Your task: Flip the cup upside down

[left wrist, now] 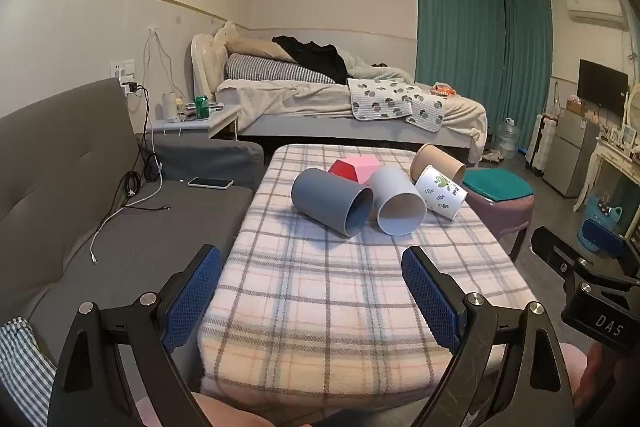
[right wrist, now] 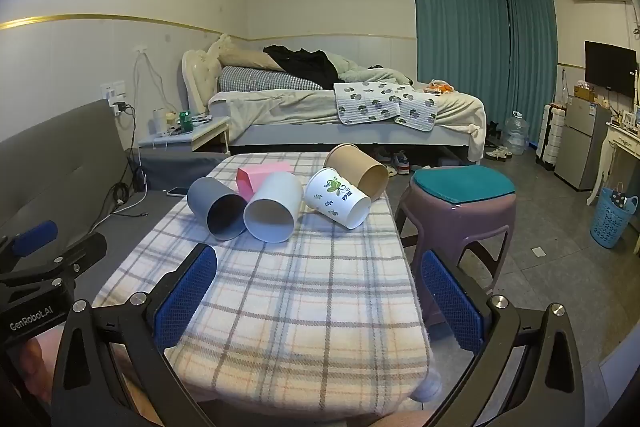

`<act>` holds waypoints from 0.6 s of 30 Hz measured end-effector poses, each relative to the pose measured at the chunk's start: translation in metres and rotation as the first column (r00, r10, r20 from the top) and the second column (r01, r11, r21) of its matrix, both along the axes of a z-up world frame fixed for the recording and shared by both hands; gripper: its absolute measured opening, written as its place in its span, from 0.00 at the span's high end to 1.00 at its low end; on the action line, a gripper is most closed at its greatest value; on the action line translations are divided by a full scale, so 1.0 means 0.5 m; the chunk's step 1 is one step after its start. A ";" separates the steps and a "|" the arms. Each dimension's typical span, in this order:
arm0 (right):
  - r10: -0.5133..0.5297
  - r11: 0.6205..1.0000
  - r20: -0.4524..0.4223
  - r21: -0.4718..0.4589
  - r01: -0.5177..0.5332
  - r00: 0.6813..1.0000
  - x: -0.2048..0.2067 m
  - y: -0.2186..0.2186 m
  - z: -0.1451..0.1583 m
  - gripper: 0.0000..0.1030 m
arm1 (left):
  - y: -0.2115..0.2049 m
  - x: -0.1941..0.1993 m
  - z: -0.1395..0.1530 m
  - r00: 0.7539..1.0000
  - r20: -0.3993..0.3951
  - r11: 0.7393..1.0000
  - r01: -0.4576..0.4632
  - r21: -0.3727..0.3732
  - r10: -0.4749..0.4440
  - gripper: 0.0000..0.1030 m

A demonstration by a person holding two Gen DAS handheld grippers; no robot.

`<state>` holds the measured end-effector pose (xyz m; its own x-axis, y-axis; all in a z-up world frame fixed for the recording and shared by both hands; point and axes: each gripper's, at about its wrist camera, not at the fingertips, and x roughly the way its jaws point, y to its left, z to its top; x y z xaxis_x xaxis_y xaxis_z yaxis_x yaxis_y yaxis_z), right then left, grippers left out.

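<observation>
Four cups [right wrist: 272, 207] lie on their sides; left tool [left wrist: 312, 303] and right tool [right wrist: 316, 303] both released

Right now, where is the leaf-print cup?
In both views the leaf-print cup lies on its side at the table's far right, between the white cup and the brown cup.

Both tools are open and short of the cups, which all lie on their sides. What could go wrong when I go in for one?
1. The dark grey cup, light grey cup and pink box are packed together; a tool finger pushed between them may shove a neighbour.
2. The floral paper cup lies near the blanket's right edge, beside the purple stool; a nudge could roll it off.
3. The soft blanket may let a flipped cup tip.
</observation>
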<state>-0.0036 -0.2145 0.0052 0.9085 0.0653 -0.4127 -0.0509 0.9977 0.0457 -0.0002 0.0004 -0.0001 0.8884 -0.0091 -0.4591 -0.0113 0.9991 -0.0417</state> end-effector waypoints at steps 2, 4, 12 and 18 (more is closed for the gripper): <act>0.000 1.000 0.002 0.001 0.000 1.000 0.000 0.000 0.000 0.00 | 0.000 0.000 0.000 1.000 -0.002 1.000 -0.001 0.001 0.001 0.08; 0.001 1.000 -0.004 -0.001 -0.001 1.000 0.000 0.000 0.000 0.00 | 0.000 0.000 0.000 1.000 -0.003 1.000 -0.001 0.002 0.001 0.08; 0.001 1.000 -0.003 0.001 -0.001 1.000 0.000 0.000 -0.001 0.00 | 0.000 0.000 0.000 1.000 -0.003 1.000 0.000 0.003 0.000 0.08; 0.001 1.000 -0.005 0.001 -0.001 1.000 0.002 0.000 -0.002 0.00 | 0.000 0.000 0.000 1.000 -0.004 1.000 -0.001 0.003 0.001 0.08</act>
<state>-0.0028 -0.2143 0.0044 0.9065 0.0667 -0.4170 -0.0517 0.9976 0.0472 -0.0001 0.0004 0.0000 0.8866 -0.0065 -0.4625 -0.0127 0.9992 -0.0384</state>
